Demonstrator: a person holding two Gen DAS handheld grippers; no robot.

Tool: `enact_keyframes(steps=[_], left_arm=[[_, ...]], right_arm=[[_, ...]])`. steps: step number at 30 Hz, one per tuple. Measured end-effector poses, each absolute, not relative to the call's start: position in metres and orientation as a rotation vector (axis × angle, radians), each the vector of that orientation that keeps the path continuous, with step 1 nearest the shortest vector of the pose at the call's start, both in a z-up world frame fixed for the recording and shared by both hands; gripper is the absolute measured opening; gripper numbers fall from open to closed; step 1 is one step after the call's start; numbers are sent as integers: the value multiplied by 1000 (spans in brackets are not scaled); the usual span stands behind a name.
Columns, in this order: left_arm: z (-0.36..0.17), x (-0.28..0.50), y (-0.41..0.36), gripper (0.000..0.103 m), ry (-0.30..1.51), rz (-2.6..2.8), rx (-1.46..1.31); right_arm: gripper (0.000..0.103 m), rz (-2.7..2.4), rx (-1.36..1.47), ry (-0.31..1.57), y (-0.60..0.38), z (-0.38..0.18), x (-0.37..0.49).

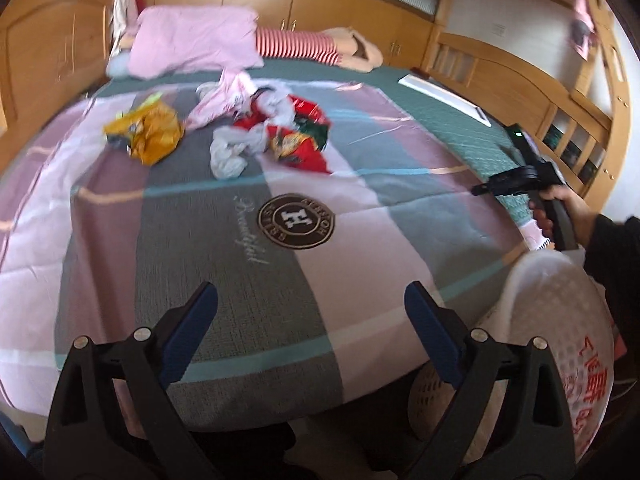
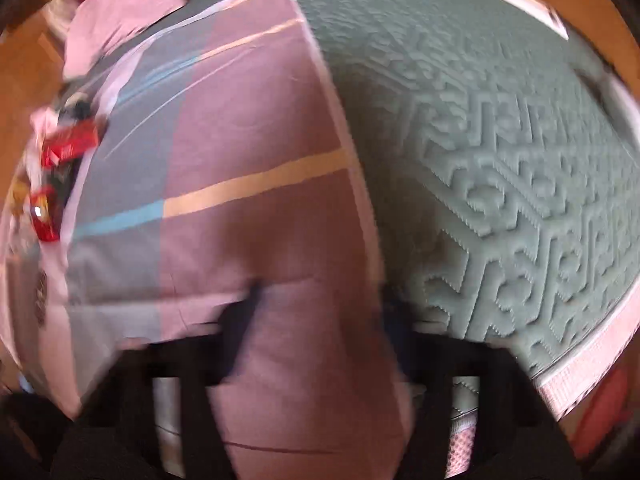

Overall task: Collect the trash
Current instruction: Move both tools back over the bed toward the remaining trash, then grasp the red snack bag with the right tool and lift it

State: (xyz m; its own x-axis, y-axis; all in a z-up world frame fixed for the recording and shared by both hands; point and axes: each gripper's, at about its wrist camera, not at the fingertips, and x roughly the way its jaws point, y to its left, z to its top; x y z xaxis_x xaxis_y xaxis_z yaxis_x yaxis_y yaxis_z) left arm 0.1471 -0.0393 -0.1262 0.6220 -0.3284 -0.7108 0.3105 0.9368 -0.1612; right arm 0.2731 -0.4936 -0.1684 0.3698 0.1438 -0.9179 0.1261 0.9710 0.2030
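Note:
Trash lies in a heap on the far part of the striped quilt (image 1: 380, 216): a crumpled yellow wrapper (image 1: 150, 134), a white plastic bag (image 1: 230, 152) and red snack wrappers (image 1: 298, 136). My left gripper (image 1: 310, 300) hangs open over the quilt's near edge, well short of the heap, with nothing between its blue pads. A hand holds my right gripper (image 1: 486, 188) over the bed's right side. In the blurred right wrist view, the right gripper (image 2: 316, 320) points down at the quilt's edge, its fingers apart and empty. The red wrappers (image 2: 68, 144) are far to its left.
A white basket (image 1: 552, 320) lined with a red-printed bag stands at the bed's near right corner. A green quilted mattress cover (image 2: 500, 140) lies beside the quilt. A pink pillow (image 1: 192, 40) and striped cloth are at the far end. A wooden headboard (image 1: 500, 76) and cabinets surround the bed.

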Motion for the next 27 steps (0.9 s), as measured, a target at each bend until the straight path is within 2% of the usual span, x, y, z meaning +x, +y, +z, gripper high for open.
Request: enact_keyframes(steps=[1, 8, 18, 20, 21, 22, 27], left_arm=[[-128, 149, -40, 94, 823, -356, -19], [-137, 150, -44, 94, 851, -341, 5], [-139, 155, -27, 94, 882, -322, -31], [-135, 160, -19, 94, 886, -318, -46], [-132, 164, -13, 94, 880, -308, -50], [-128, 171, -3, 94, 867, -269, -56], [-120, 230, 42, 94, 888, -3, -136]], right_arm=[[2, 23, 314, 1191, -499, -168, 272], [1, -158, 120, 1171, -481, -161, 275], [2, -332, 38, 1186, -495, -171, 284], [21, -362, -28, 1197, -490, -165, 284], [51, -378, -36, 1183, -487, -160, 285], [63, -396, -46, 1132, -484, -149, 281], [64, -325, -31, 995, -434, -101, 284]])
